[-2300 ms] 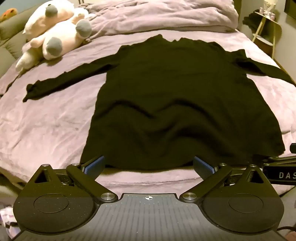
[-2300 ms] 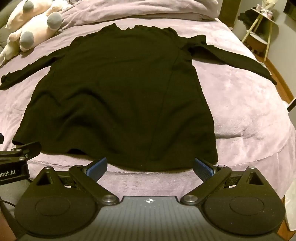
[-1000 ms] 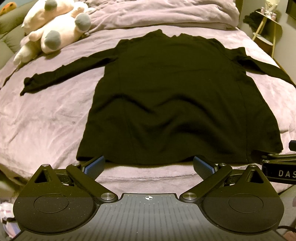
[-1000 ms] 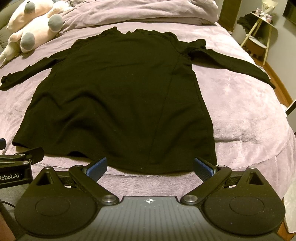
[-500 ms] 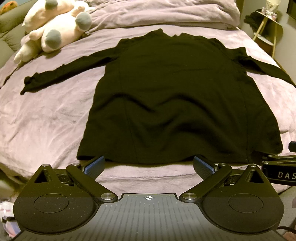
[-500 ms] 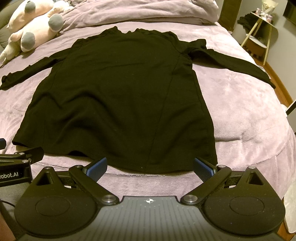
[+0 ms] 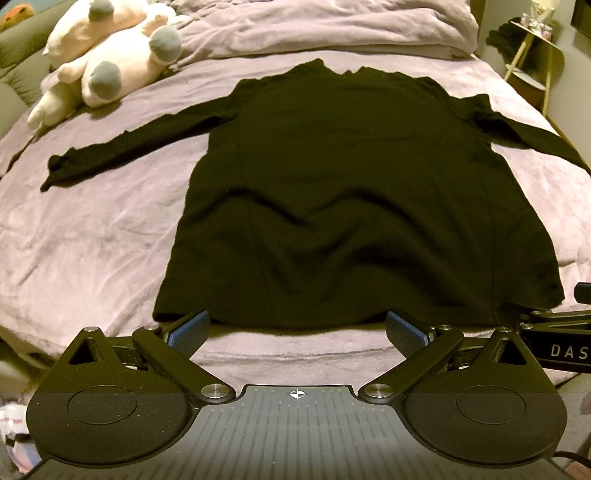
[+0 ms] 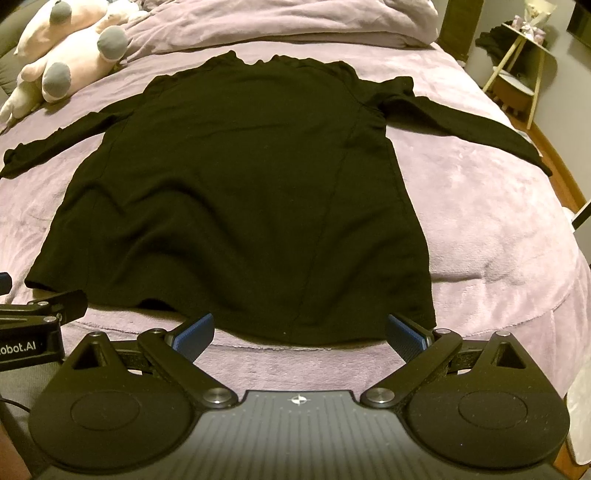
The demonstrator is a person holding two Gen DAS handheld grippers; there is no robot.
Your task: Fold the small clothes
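The black top (image 7: 351, 192) lies spread flat on the bed (image 7: 92, 240), its hem smoother than a moment ago; both hand-held grippers (left (image 7: 297, 326), right (image 8: 299, 332)) hover spread at its near edge, ready for folding.

Matt black knit top (image 7: 343, 192) — fleecy lilac blanket (image 7: 92, 251).

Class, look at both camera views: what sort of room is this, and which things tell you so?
Most likely a bedroom: a black long-sleeved top lies spread on a bed with a purple blanket, a heaped duvet behind it and a plush toy beside.
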